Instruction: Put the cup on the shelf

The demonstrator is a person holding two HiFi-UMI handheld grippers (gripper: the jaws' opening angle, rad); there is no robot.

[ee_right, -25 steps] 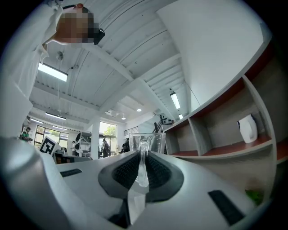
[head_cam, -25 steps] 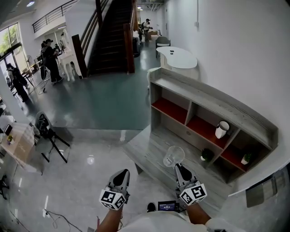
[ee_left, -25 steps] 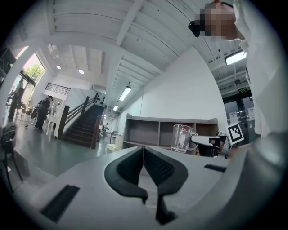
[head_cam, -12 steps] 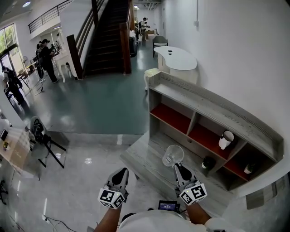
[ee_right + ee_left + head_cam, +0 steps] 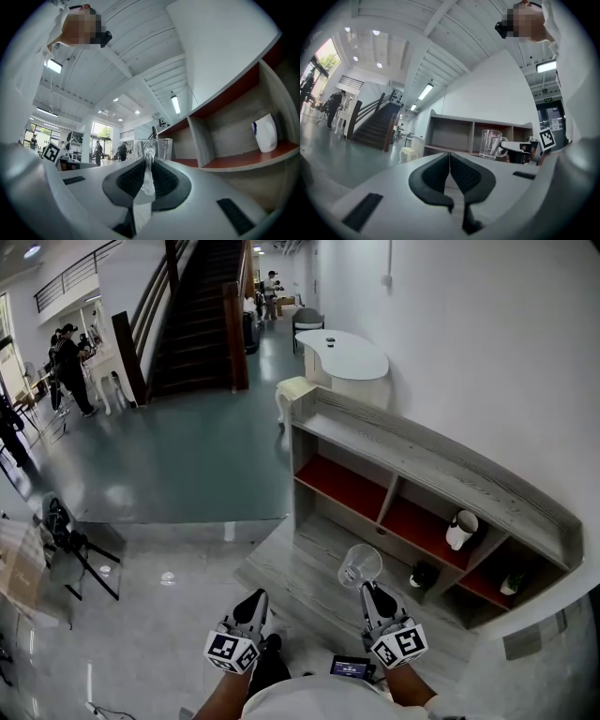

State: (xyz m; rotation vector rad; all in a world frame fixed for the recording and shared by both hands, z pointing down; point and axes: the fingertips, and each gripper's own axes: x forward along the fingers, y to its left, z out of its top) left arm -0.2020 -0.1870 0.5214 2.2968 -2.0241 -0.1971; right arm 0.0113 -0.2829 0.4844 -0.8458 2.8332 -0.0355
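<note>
A clear glass cup [image 5: 359, 565] with a handle hangs in the air in front of the shelf [image 5: 427, 463], a grey wooden unit with red-floored compartments. My right gripper [image 5: 371, 589] is shut on the cup's handle [image 5: 148, 171], and the glass body [image 5: 154, 147] stands just past the fingertips. In the left gripper view the same cup [image 5: 491, 144] shows to the right, held out level. My left gripper [image 5: 255, 600] is shut with nothing in it, its pads [image 5: 461, 174] pressed together, low and to the left of the cup.
A white jug [image 5: 459, 530] stands in a right-hand shelf compartment, seen also as the jug [image 5: 266, 133]. Small dark pots [image 5: 421, 574] sit on the lower level. A low grey platform [image 5: 291, 576] fronts the shelf. A white table [image 5: 343, 355], a staircase [image 5: 192, 310] and people [image 5: 68, 355] lie beyond.
The view has shifted left and forward, so the shelf sits more to the right and closer. Both grippers keep their places, the cup still in the right one.
</note>
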